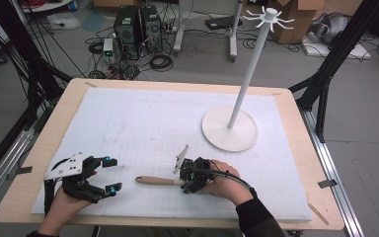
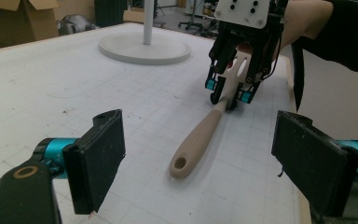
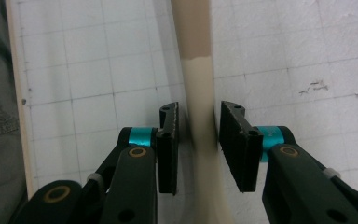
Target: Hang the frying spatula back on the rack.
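- High view: a spatula [image 1: 159, 180] lies flat on the white gridded mat [image 1: 128, 123] that covers the wooden table [image 1: 69, 98], near the front edge and roughly mid-width. Its wooden handle points toward the person's left.
- Right gripper [image 1: 190, 181]: held in the person's right hand [image 1: 222, 180], set down over the pale neck of the spatula, just past the end of the wooden handle.
- Right gripper view: the spatula's neck [image 3: 199, 93] runs between the two black pads. The gap on either side is very narrow; whether the pads actually press on it cannot be told, so a firm clamp is not confirmed. The spatula rests on the mat.
- Left gripper view: the right gripper [image 2: 230, 93] straddles the spatula [image 2: 198, 140], whose handle end, with a hanging hole, points toward this camera.
- Left gripper [image 1: 110, 174]: held in the person's left hand [image 1: 66, 205] at the front left of the mat, well apart from the spatula. Its jaws stand wide apart with nothing between them.
- White stand [image 1: 229, 128]: round base on the mat's far right, upright pole, pronged hooks at the top. It stands apart from both grippers.
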Action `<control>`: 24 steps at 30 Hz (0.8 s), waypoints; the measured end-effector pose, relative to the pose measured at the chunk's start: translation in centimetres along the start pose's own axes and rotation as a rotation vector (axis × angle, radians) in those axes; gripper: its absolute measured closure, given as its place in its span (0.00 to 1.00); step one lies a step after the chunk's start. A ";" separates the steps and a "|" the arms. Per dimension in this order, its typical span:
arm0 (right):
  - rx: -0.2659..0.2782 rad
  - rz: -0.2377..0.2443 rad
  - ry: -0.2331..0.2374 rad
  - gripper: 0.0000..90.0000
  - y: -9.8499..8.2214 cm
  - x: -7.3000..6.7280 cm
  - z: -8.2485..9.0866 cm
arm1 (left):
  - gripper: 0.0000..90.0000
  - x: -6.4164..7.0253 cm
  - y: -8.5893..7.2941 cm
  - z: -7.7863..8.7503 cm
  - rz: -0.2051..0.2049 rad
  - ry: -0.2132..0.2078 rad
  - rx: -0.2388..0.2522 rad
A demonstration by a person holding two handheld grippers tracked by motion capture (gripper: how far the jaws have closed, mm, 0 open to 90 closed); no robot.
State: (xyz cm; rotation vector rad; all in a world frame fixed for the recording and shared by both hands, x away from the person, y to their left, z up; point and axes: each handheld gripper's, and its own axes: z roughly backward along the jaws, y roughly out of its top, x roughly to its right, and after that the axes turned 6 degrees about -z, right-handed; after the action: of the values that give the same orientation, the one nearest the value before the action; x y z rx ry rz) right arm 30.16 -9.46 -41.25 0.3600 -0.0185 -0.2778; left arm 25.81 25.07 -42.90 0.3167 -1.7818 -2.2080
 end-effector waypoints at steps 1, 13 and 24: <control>0.000 0.000 0.000 0.76 0.0 0.0 0.0 | 0.20 0.0 0.0 0.0 0.000 0.000 0.000; 0.022 0.032 -0.025 0.86 -0.3 -0.6 0.1 | 0.21 0.4 0.6 -0.6 -0.017 -0.013 0.014; 0.149 -0.006 -0.046 0.87 -1.6 -0.1 2.0 | 0.21 0.5 0.7 -0.2 -0.012 -0.008 0.039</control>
State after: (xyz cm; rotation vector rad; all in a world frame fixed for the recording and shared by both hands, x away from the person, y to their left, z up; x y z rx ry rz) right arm 29.52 -11.54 -39.97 0.5021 -0.0839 -0.2917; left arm 25.48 24.58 -42.23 0.3285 -1.8334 -2.1874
